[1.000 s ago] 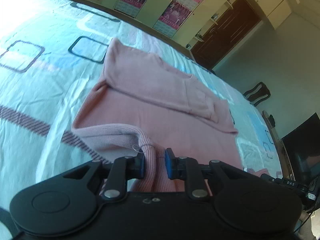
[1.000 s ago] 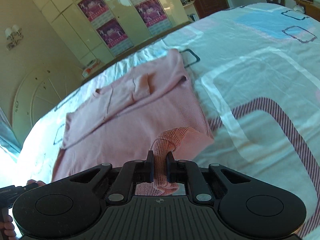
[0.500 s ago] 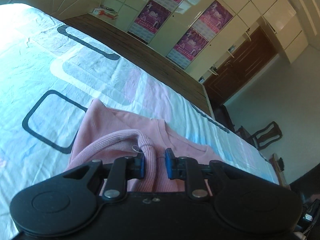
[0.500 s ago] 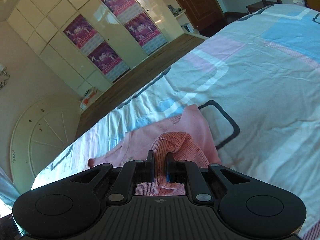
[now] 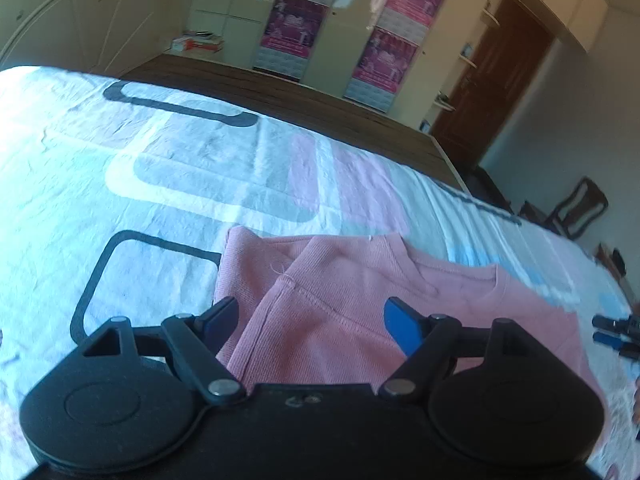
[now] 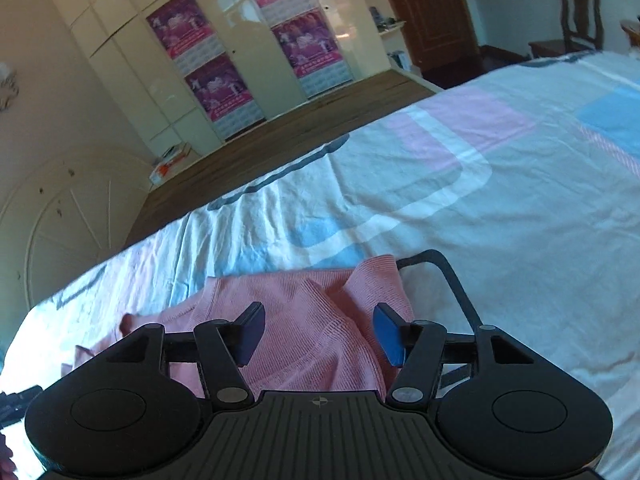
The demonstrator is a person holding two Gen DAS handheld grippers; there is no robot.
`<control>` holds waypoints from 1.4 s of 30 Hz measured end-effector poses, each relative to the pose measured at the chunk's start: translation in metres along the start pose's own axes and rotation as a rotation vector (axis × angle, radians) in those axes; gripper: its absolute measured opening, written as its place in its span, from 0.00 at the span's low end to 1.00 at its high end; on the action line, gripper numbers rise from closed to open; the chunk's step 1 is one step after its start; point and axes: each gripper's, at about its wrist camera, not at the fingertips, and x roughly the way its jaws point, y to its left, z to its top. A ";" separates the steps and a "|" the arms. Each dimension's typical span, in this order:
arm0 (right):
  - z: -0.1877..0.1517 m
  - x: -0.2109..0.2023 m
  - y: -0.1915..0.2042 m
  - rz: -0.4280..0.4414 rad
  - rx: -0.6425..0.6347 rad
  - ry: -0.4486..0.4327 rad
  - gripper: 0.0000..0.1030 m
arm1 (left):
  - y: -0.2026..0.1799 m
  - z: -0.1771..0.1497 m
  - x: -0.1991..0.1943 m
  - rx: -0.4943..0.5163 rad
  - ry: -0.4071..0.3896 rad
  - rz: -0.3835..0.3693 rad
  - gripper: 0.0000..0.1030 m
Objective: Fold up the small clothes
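Note:
A pink knit sweater (image 5: 332, 312) lies folded over on the patterned bedsheet (image 5: 180, 184). My left gripper (image 5: 310, 318) hovers just above its folded corner; the jaws are opening, and the pink cloth lies beneath the gap with no pad pressing on it. In the right wrist view the same sweater (image 6: 316, 320) bunches up in a small ridge under my right gripper (image 6: 318, 334), whose jaws are also opening and stand apart from the fabric. The right gripper's blue-padded tips show at the right edge of the left wrist view.
The bedsheet (image 6: 500, 208) stretches away to the far bed edge and a dark wooden board (image 5: 320, 108). Beyond stand cream wardrobes with pink posters (image 6: 308, 44), a brown door (image 5: 500, 76) and a wooden chair (image 6: 580, 4).
Both grippers carried the sweater's hem forward over the garment, then spread their jaws and let the cloth go. The fabric now rests folded on the bed.

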 end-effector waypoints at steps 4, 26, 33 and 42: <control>-0.011 0.023 0.011 -0.015 -0.119 0.039 0.58 | -0.012 0.001 0.023 0.068 0.031 0.018 0.75; 0.004 0.031 0.033 0.030 -0.305 -0.063 0.08 | -0.021 0.007 0.030 0.056 -0.093 -0.024 0.09; 0.014 0.052 0.041 -0.043 -0.282 -0.111 0.08 | -0.017 0.014 0.050 0.006 -0.108 0.069 0.09; 0.000 0.080 0.027 -0.189 -0.278 -0.039 0.29 | -0.014 -0.002 0.053 0.053 -0.038 0.205 0.31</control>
